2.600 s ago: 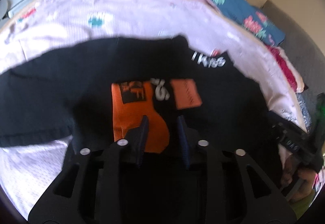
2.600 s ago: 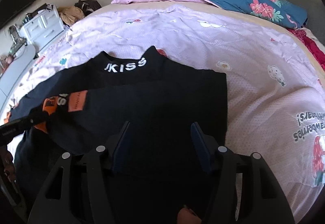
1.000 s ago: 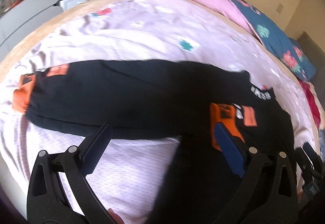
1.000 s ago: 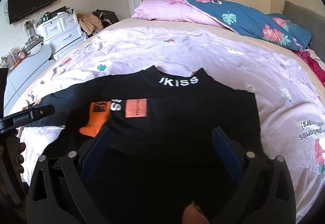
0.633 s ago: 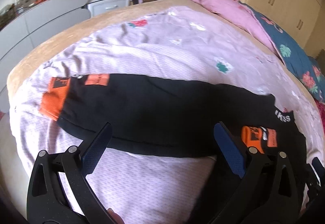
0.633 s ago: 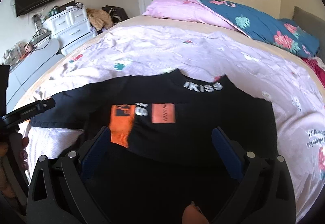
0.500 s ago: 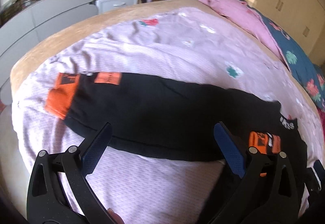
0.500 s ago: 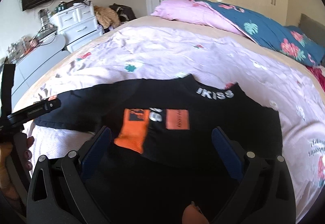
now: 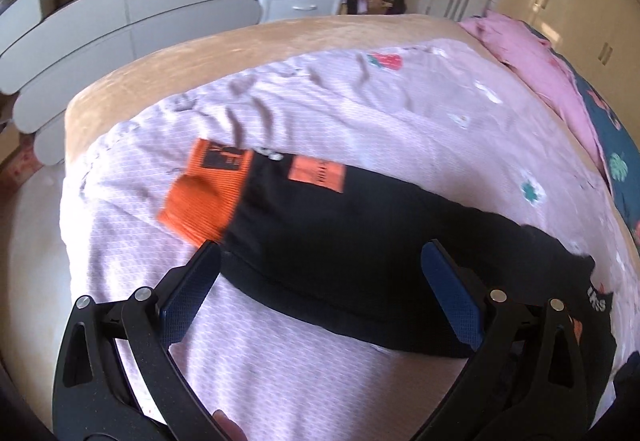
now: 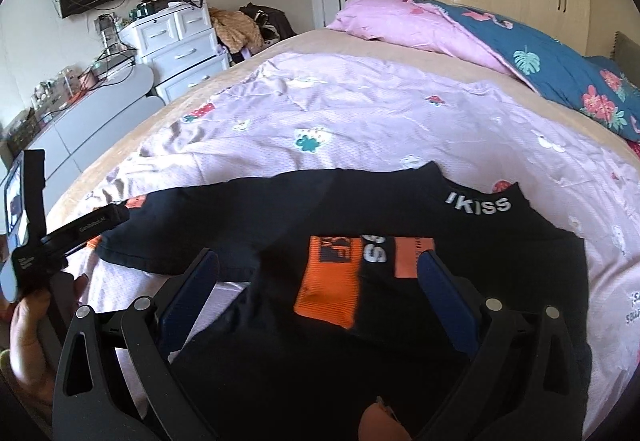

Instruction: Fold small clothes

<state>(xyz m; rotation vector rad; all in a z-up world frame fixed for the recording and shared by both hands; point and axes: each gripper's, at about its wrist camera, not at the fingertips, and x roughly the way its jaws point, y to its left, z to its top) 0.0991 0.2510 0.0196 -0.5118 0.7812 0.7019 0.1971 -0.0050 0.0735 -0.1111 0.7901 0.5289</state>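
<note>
I am holding my left hand-held gripper and right hand-held gripper wide apart over the black sweater with orange cuffs, which is lying on the lilac bed.

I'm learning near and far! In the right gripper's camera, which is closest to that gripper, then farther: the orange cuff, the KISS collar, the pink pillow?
1. orange cuff, just ahead between the fingers of the right gripper.
2. KISS collar, farther up, right.
3. pink pillow, far end of the bed.
</note>
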